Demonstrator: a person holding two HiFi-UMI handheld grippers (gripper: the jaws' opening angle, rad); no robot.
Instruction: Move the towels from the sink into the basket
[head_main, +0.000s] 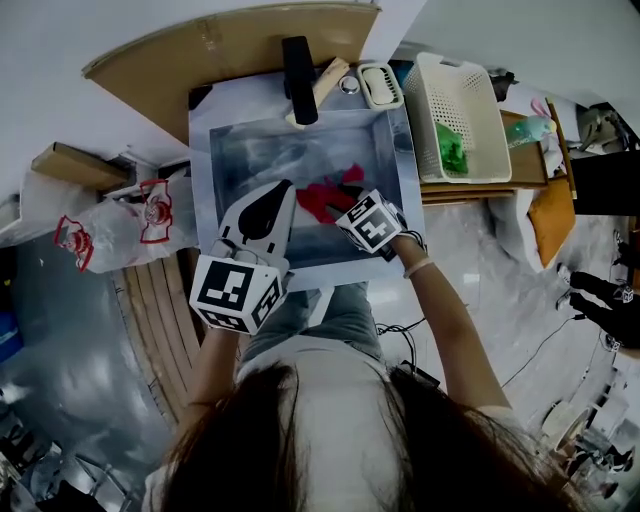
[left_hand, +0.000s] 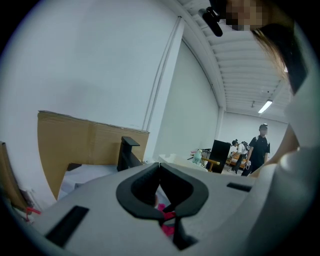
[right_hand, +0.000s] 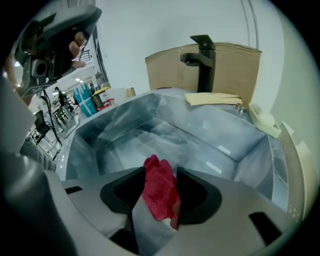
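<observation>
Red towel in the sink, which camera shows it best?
The right gripper view: the red towel sits large and crumpled between the right claw's open jaws. The head view shows it small in the sink, partly covered by that claw. The left gripper view catches only pink scraps beneath the left claw's shut jaws.

Seen from above, a person leans over a steel sink (head_main: 205, 140), right tongs (head_main: 345, 195) down at a crumpled red towel (head_main: 318, 200) near its middle, left tongs (head_main: 284, 188) just beside it. A black faucet (head_main: 298, 80) stands at the back. To the right, a white basket (head_main: 470, 100) holds a green towel (head_main: 452, 150).
</observation>
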